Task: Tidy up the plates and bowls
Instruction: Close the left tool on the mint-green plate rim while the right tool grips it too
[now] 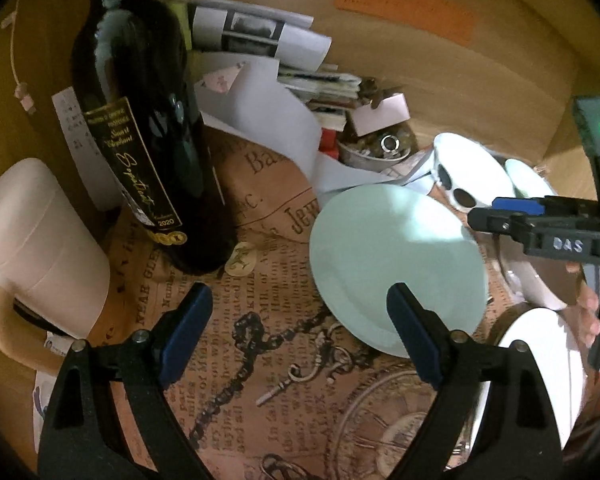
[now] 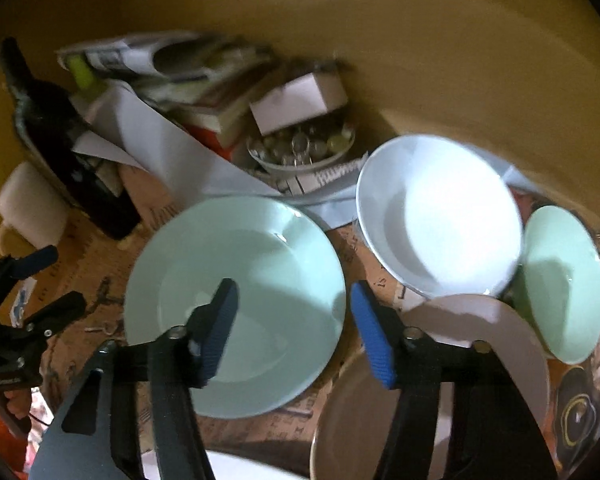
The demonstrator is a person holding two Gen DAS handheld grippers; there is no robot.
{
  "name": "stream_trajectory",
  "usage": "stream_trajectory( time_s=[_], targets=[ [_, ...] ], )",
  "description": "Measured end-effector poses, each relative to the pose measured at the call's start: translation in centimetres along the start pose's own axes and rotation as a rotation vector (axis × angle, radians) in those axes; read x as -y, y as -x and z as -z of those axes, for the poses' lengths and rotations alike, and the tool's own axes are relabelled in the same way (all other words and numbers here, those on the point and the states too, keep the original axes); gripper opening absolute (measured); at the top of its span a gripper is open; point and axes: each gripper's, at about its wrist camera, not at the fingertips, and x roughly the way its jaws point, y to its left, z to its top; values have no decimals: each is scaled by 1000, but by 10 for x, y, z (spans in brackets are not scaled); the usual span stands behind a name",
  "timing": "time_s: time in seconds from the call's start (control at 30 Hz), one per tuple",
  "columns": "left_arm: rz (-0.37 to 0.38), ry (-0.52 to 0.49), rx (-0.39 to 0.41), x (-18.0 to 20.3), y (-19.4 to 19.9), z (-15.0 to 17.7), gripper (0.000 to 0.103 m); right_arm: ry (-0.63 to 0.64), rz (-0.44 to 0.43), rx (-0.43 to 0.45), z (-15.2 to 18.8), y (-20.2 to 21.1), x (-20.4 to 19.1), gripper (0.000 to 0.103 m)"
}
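- We find the pale green plate [image 2: 236, 304] lying flat on the printed table cover [image 1: 228, 360], right of the wine bottle [image 1: 140, 128].
- Left gripper [image 1: 300, 336]: jaws spread wide, empty, beside that plate.
- Right gripper [image 2: 294, 332]: jaws apart above the plate's right rim, gripping nothing.
- A white bowl [image 2: 440, 216] and a small green bowl [image 2: 560, 284] stand right of the plate.

place: home table | signs: wine bottle [image 1: 140, 120], mug [image 1: 40, 240], paper clutter [image 1: 260, 40], newsprint-pattern tablecloth [image 1: 260, 360]
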Motion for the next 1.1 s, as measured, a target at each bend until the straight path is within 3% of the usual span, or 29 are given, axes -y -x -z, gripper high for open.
stream_trajectory(
  time_s=[0.07,0.3,0.53,0.7,0.87,1.1],
  targets=[
    [7,-1,-15,-2,-5,-2,90,4,15,-45,-5,-10,1,48],
    [47,-19,-48,-1,-17,-3,90,32,63,-162,-17,-34,1,48],
    [75,-19,-63,1,-23,-4,90,68,109,-242,-17,-52,-7,48],
    [84,-36,-80,3,-30,0,89,71,122,-250,-16,-57,-8,48],
    [97,-29,-129,2,-45,2,67,83,128,-247,-16,-57,-10,37],
    [119,-2,-176,-4,-58,6,50,90,40,-271,-12,-45,-14,25]
  ],
)
